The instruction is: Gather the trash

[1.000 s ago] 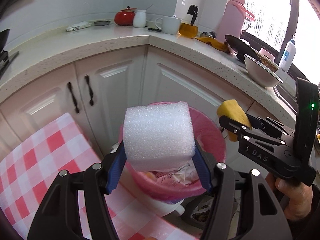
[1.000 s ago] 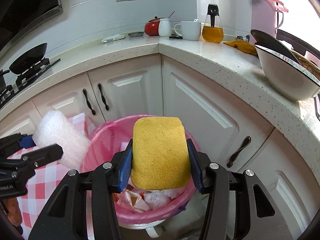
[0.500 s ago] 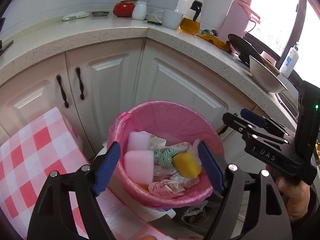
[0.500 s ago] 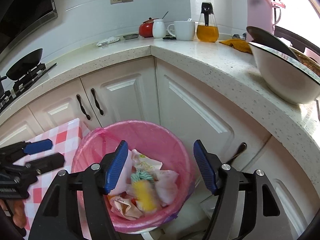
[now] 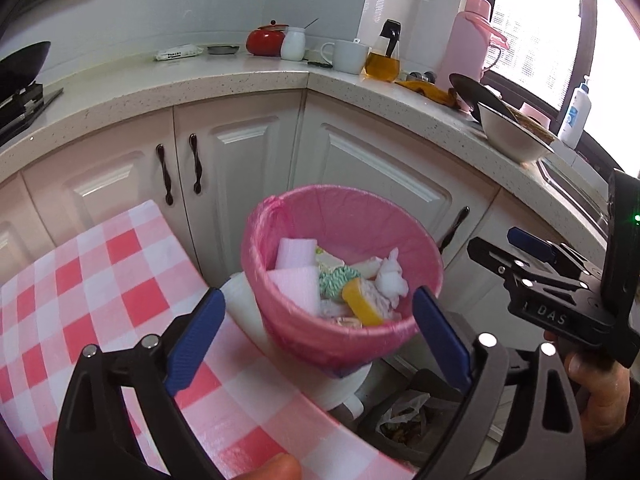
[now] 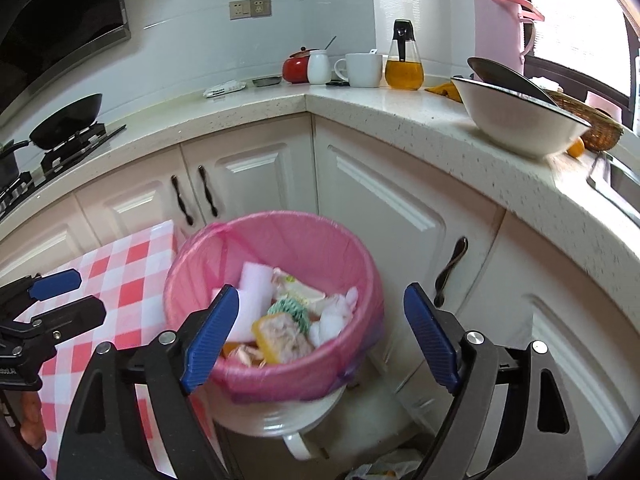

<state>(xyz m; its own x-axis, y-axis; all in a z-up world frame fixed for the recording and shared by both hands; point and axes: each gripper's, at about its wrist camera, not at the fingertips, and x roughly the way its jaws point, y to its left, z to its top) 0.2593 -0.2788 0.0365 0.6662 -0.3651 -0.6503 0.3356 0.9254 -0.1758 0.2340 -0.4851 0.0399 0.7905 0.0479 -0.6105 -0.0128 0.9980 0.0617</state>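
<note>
Both tongs, left (image 5: 316,338) and right (image 6: 322,340), have just been opening and now stand wide apart with nothing between them. The white foam block (image 5: 296,288) and yellow sponge (image 6: 280,338) they carried a second ago now lie in the pink-lined bin (image 5: 344,200) beside the checked desk (image 5: 100,280). That drop looks finished; any remaining trash comes next.

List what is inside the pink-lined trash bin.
In the pink-lined trash bin: white foam blocks, a yellow sponge, a green-white scrap, and crumpled paper. Whatever lies beneath them is covered.
</note>
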